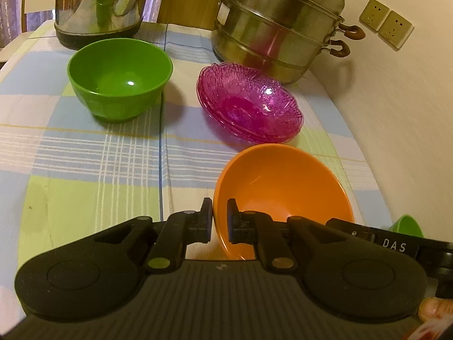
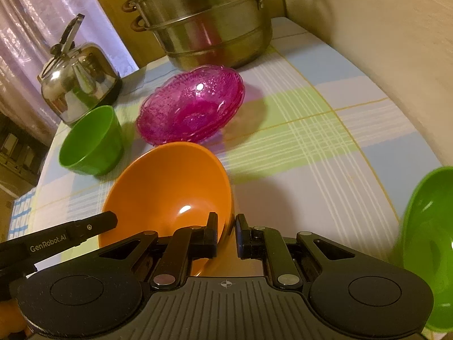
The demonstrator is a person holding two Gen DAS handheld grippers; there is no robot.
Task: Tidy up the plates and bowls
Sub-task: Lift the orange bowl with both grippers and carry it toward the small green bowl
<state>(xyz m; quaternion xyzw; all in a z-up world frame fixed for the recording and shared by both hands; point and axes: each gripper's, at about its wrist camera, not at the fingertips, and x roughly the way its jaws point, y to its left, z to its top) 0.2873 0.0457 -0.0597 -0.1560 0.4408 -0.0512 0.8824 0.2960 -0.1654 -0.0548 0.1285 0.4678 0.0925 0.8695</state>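
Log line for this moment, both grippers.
left gripper: shut on round orange plastic bowl rim | right gripper: shut on same rim | bowl: tilted

Orange bowl (image 1: 283, 187): smooth plastic, soft sheen, one highlight inside. Green bowl (image 1: 120, 78) left of it: glossy plastic. Second green bowl (image 2: 430, 243) right of orange bowl: same glossy plastic look. Pink plates (image 1: 250, 103) behind orange bowl: translucent, cut-pattern surface, sparkling; glass or plastic not told. Steamer pot (image 1: 276, 25) behind plates: brushed metal, dull shine. Kettle (image 1: 99, 2): mirror-polished metal. Desk (image 1: 85, 153): covered by matt checked cloth, woven. Fingers (image 1: 206, 221): matt black plastic.
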